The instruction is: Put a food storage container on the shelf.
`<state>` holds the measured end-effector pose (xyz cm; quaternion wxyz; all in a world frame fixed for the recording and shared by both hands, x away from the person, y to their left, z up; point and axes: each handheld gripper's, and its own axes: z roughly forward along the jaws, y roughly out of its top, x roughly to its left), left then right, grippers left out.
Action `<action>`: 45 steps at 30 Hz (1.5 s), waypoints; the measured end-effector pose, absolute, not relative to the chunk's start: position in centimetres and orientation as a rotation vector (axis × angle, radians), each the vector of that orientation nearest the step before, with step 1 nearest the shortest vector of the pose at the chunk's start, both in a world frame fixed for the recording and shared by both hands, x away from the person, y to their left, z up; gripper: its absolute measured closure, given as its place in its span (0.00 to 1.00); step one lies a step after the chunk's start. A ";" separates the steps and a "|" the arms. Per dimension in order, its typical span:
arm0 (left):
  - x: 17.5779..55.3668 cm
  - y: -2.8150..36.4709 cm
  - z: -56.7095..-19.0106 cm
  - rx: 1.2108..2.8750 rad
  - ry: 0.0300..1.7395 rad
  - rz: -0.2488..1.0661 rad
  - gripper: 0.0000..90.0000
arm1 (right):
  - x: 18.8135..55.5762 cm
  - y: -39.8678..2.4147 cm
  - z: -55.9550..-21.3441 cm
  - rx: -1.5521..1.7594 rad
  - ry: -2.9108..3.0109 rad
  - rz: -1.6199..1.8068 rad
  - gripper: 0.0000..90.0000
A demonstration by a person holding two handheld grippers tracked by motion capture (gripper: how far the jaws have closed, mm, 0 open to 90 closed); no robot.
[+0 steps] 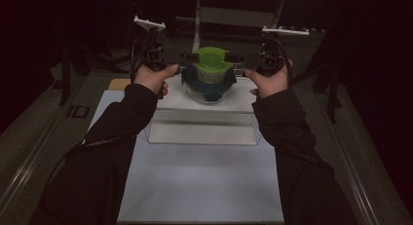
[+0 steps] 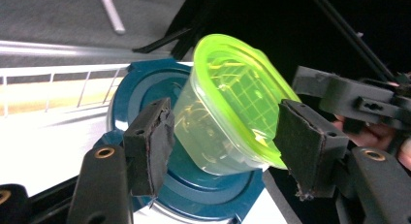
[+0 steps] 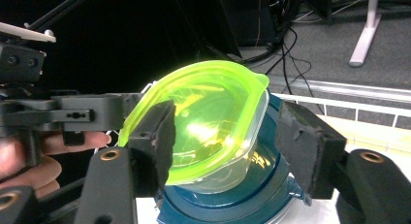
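Green-lidded tub (image 2: 228,112) between open hand-held grippers

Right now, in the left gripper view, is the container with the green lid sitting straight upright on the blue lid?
No, the green-lidded container is tipped onto its side, resting on the blue lid below it.

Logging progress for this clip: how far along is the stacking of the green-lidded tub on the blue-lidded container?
Done: the green-lidded tub sits on the blue-lidded container, itself on the clear box. In hand: the left gripper and right gripper flank the tub from either side, jaws open around it. The tub looks tilted in both gripper views. Probably left: levelling it and withdrawing, or gripping it.
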<state>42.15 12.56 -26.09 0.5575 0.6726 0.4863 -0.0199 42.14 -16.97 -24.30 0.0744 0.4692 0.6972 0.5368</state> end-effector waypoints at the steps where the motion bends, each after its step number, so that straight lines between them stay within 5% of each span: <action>1: 42.0 12.6 -26.0 1.588 1.126 -0.044 0.32 | 42.1 -17.0 -24.3 1.400 2.092 1.612 0.40; 10: 40.4 12.4 -25.4 1.644 1.008 0.027 0.00 | 41.0 -16.9 -24.1 1.296 2.128 1.670 0.22; 45: 32.1 12.1 -31.3 1.725 0.790 0.089 0.00 | 34.9 -17.7 -30.4 1.139 2.248 1.695 0.18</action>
